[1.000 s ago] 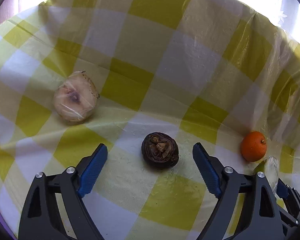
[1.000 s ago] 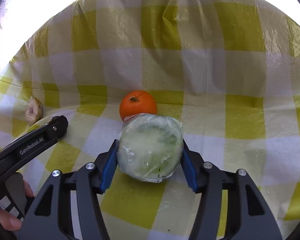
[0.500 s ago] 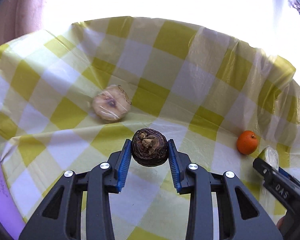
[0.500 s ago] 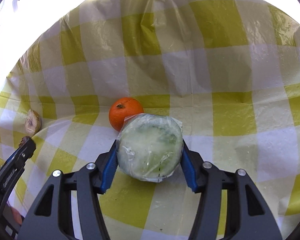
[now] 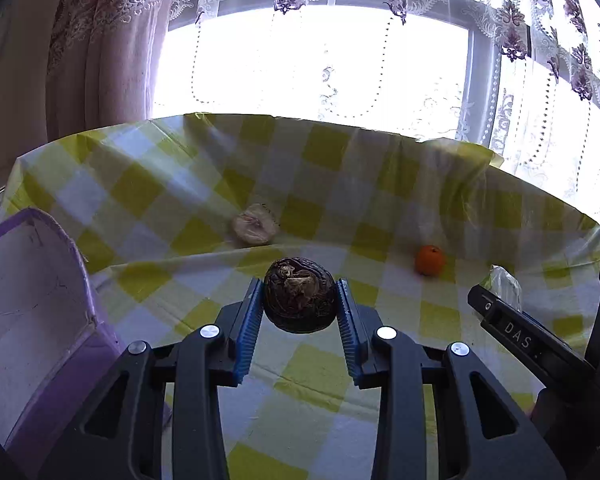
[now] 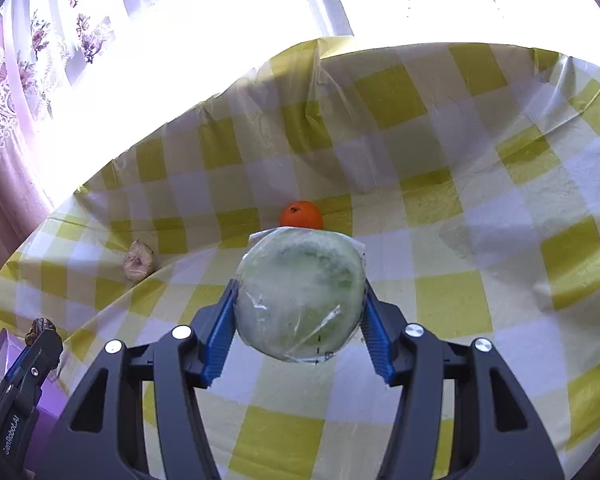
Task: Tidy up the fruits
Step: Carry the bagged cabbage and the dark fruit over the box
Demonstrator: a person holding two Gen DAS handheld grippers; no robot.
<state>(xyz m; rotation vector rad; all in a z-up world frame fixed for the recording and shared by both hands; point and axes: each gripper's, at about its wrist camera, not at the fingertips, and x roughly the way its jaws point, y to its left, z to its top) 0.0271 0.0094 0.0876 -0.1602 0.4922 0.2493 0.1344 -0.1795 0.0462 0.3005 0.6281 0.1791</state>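
Strong daylight is pouring through the large window behind lace curtains (image 5: 340,52), blowing out to pure white in both views. The backlight is leaving the yellow-and-white checked plastic tablecloth (image 5: 440,320) dimmer, and its clear film is glinting along the folds (image 6: 312,92). Fisheye distortion is bending the desk edge, and dark vignetting is rimming the corners. Focus is staying fairly sharp throughout.
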